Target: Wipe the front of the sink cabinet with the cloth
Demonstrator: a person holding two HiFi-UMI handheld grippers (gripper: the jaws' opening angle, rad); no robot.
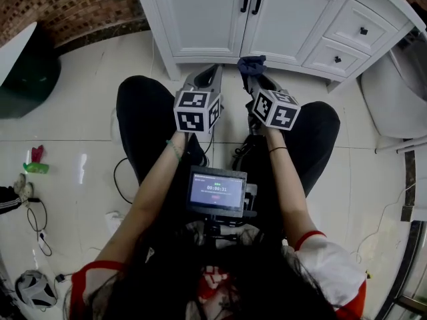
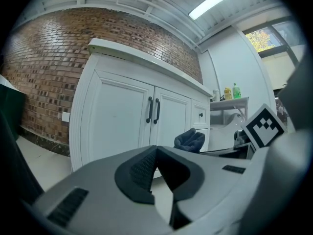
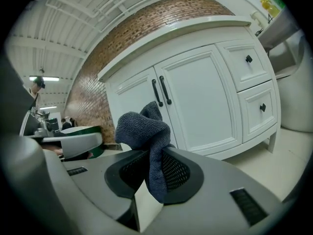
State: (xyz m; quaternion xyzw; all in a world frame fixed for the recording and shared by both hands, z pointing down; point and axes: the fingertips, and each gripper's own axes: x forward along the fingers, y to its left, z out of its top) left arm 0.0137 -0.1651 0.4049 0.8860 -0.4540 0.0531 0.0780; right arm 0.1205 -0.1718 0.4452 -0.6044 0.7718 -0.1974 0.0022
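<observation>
The white sink cabinet [image 1: 260,15] with two doors and black handles stands ahead of me; it also fills the left gripper view [image 2: 127,116] and the right gripper view [image 3: 205,106]. A dark blue-grey cloth [image 3: 146,131] is bunched up and pinched in my right gripper [image 3: 151,173], which is shut on it. In the head view the cloth [image 1: 251,64] sticks out of the right gripper [image 1: 252,80] just short of the cabinet's base. My left gripper [image 1: 208,77] sits beside it, jaws closed together with nothing in them [image 2: 155,173].
A brick wall [image 1: 73,5] runs left of the cabinet. Two drawers [image 1: 347,42] sit at the cabinet's right, beside a white toilet [image 1: 393,99]. A dark green bin [image 1: 27,72] stands at left. Cables and small items [image 1: 33,179] lie on the tiled floor.
</observation>
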